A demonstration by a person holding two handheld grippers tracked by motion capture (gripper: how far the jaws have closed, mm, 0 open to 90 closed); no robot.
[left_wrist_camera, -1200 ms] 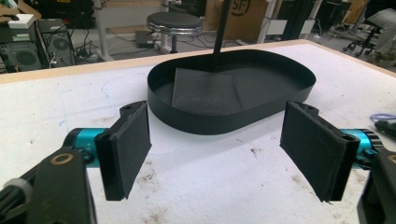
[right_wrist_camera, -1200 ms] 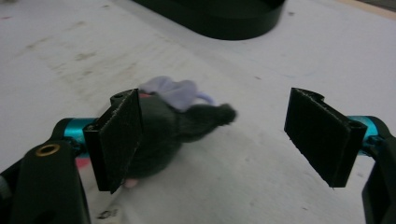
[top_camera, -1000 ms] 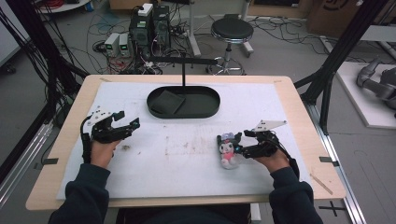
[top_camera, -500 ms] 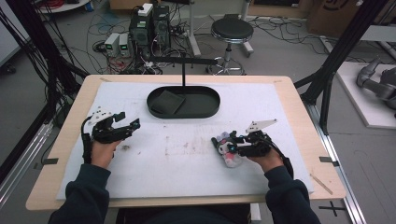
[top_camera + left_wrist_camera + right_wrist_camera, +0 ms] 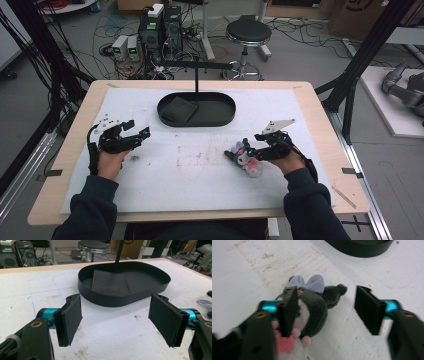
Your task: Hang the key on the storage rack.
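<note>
The step in hand looks like the approach to a grasp: the right gripper (image 5: 328,312) is set over a small plush toy (image 5: 312,307), a grey and white soft animal with a lilac bow and pink paws, which lies on the white surface (image 5: 200,175) at the person's right, well short of the black tray (image 5: 225,117). Its fingers (image 5: 288,310) are spread. In the right gripper view one of them touches or stands just over the toy's flank while the other hangs apart over bare surface, so nothing is pinched yet. The picture is blurred, so whether that finger truly presses the fur is hard to say.

The next move probably calls for shifting the gripper sideways until the toy's body sits between both fingers, then closing on the soft middle, not on a paw or the bow, before any lift toward the tray.

The left gripper (image 5: 116,322) hovers near the surface at the person's left with its fingers spread wide on nothing, facing the tray and the dark pad (image 5: 110,285) that lies in it.

Compared with half a second ago, the right gripper has moved a little further over the toy; the toy and the left gripper lie much as they did.
</note>
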